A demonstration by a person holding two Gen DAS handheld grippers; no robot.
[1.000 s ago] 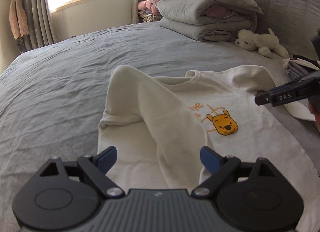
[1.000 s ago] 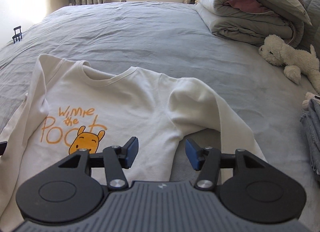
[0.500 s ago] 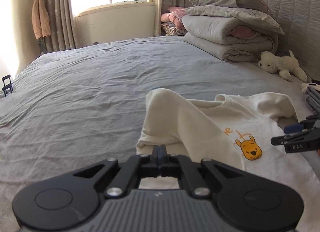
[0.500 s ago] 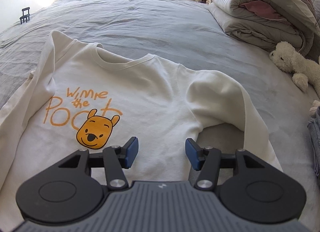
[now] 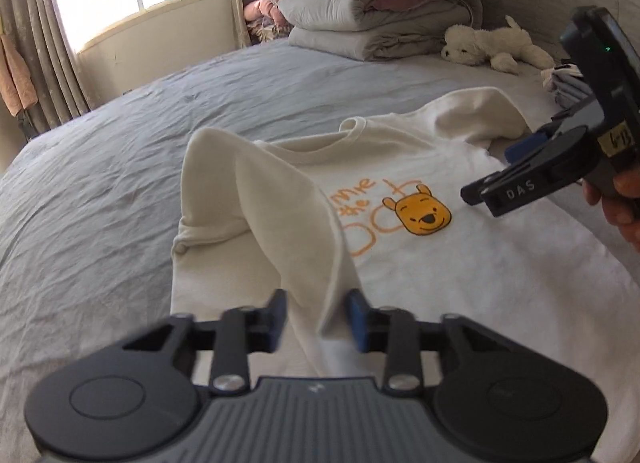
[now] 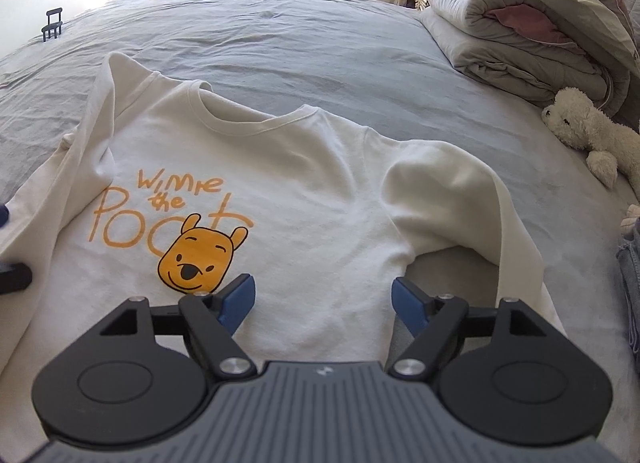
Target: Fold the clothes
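Observation:
A cream long-sleeved sweatshirt with an orange Winnie the Pooh print lies face up on the grey bed. In the left wrist view its left sleeve is drawn up and over the body, and the cuff sits between the fingers of my left gripper, which are parted. My right gripper is open and empty, hovering over the lower chest near the right sleeve. It also shows in the left wrist view.
Folded grey duvets are stacked at the head of the bed. A white plush dog lies beside them. Folded clothes sit at the right edge. A window and curtains stand behind.
My left gripper was open, shut half a second ago, and now stands parted with the sleeve cuff between its fingers, lifted over the shirt. My right gripper has moved closer over the chest.

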